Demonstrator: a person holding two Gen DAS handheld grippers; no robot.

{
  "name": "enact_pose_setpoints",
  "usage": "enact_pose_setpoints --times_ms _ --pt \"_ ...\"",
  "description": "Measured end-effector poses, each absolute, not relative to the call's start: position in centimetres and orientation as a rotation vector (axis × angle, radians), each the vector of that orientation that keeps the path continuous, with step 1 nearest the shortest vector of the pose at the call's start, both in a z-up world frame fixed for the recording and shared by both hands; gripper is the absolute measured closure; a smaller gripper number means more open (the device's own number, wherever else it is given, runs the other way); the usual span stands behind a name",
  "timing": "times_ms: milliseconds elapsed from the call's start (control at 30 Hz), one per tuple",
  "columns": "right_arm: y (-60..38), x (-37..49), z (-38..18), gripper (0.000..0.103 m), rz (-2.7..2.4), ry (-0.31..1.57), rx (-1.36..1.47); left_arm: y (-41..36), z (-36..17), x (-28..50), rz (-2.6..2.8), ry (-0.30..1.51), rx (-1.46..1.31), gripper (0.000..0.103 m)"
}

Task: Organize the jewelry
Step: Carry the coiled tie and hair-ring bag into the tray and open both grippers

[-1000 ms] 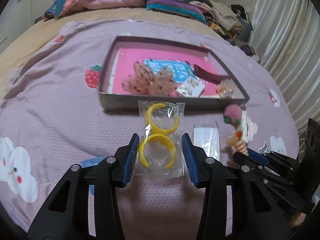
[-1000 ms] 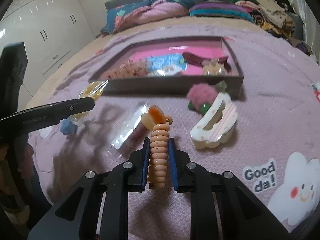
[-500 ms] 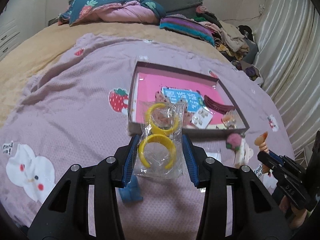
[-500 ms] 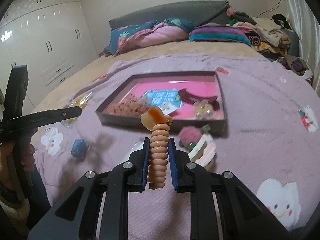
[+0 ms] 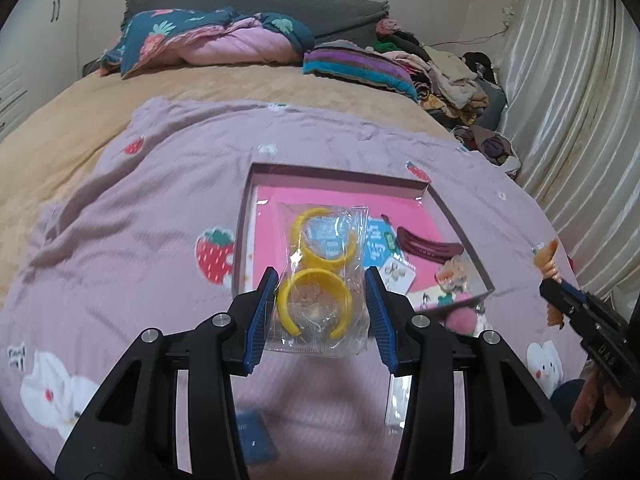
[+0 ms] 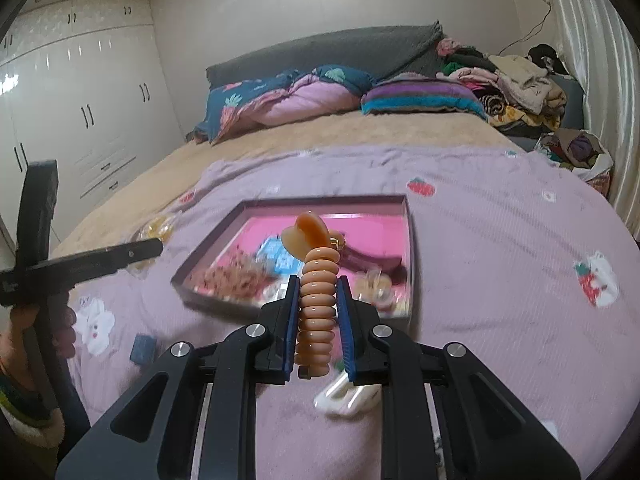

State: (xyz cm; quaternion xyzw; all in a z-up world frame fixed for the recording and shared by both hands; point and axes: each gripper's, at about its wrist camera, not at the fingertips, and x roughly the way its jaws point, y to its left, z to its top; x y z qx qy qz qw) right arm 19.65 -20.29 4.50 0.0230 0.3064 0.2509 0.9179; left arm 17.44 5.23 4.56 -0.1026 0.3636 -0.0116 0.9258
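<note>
— From my left camera I read two yellow bangles (image 5: 316, 276) in a clear bag (image 5: 320, 320). My left claw (image 5: 320, 312) is black with blue pads.

— And the box?

— The shallow box (image 5: 340, 172) has a mauve rim and a hot-pink floor; a maroon hair clip (image 5: 428, 246) lies in it.

— The other side?

— My right claw (image 6: 318, 316), the same black and blue, shows a peach coil hair tie (image 6: 316, 300). The lilac bedspread (image 6: 500, 240) carries red strawberries and white bunnies over a tan blanket (image 6: 360, 132). I see a striped purple and teal pillow (image 6: 420, 100), white wardrobe doors (image 6: 80, 112).
</note>
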Motion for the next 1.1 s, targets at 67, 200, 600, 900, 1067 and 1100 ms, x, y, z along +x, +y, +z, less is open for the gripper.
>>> enact_pose_setpoints --times_ms 67,200,600,900,1067,1100 --pt "-20.3 20.4 5.0 0.085 0.508 0.618 0.051 5.1 4.7 18.3 -0.030 0.741 -0.200 0.067" --pt "-20.2 21.9 5.5 0.085 0.494 0.608 0.046 4.9 4.7 19.7 -0.033 0.739 -0.180 0.067" --pt "-17.6 25.7 5.0 0.085 0.502 0.616 0.012 4.9 2.0 23.1 -0.038 0.779 -0.168 0.067" --pt "-14.4 28.5 3.5 0.085 0.544 0.662 -0.016 5.6 -0.4 24.8 -0.006 0.819 -0.161 0.067" --pt "-12.5 30.1 1.8 0.085 0.562 0.711 -0.042 6.4 -1.1 25.4 0.013 0.834 -0.173 0.067" --pt "-12.1 30.3 1.5 0.085 0.566 0.720 -0.046 6.5 -1.2 25.4 0.016 0.836 -0.173 0.067"
